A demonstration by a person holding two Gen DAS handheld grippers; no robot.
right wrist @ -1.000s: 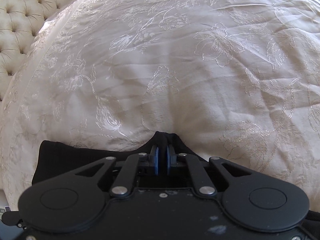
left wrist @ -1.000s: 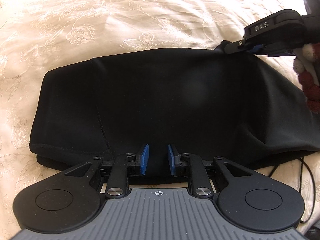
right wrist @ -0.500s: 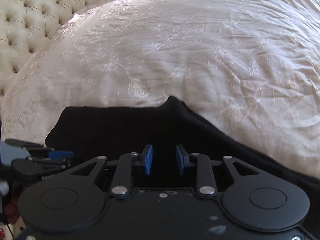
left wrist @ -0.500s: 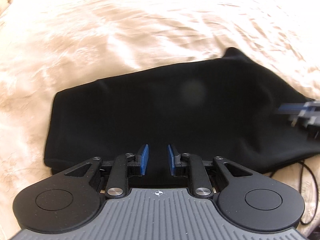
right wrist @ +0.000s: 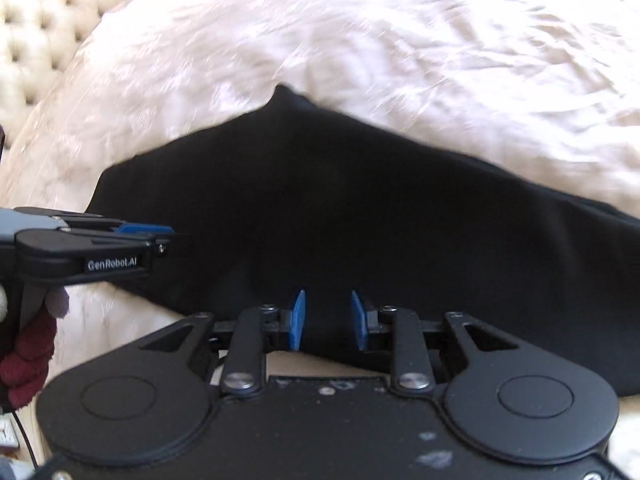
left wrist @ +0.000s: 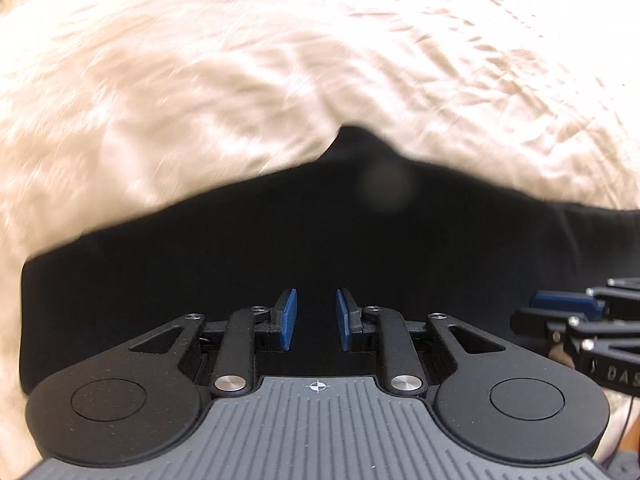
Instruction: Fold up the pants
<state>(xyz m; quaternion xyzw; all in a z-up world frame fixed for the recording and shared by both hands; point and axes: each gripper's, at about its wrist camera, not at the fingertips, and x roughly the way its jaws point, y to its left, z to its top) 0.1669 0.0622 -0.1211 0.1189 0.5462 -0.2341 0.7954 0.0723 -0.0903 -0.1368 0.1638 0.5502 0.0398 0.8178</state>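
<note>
Black pants (left wrist: 280, 264) on cream bedspread (left wrist: 200, 80), left gripper (left wrist: 316, 320) parted — empty — right gripper (left wrist: 560, 312) alongside

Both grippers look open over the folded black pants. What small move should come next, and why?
Probably smooth the raised peak on the far edge: the pants lie folded on the bedspread, and the left gripper and right gripper are open and empty.

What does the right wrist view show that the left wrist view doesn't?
Only the right wrist view: the tufted headboard and the left gripper seen side-on.
Only the left wrist view: the right gripper at the right edge, over the pants.
Both: the folded black pants on the cream bedspread, and each view's own jaws open and empty.
</note>
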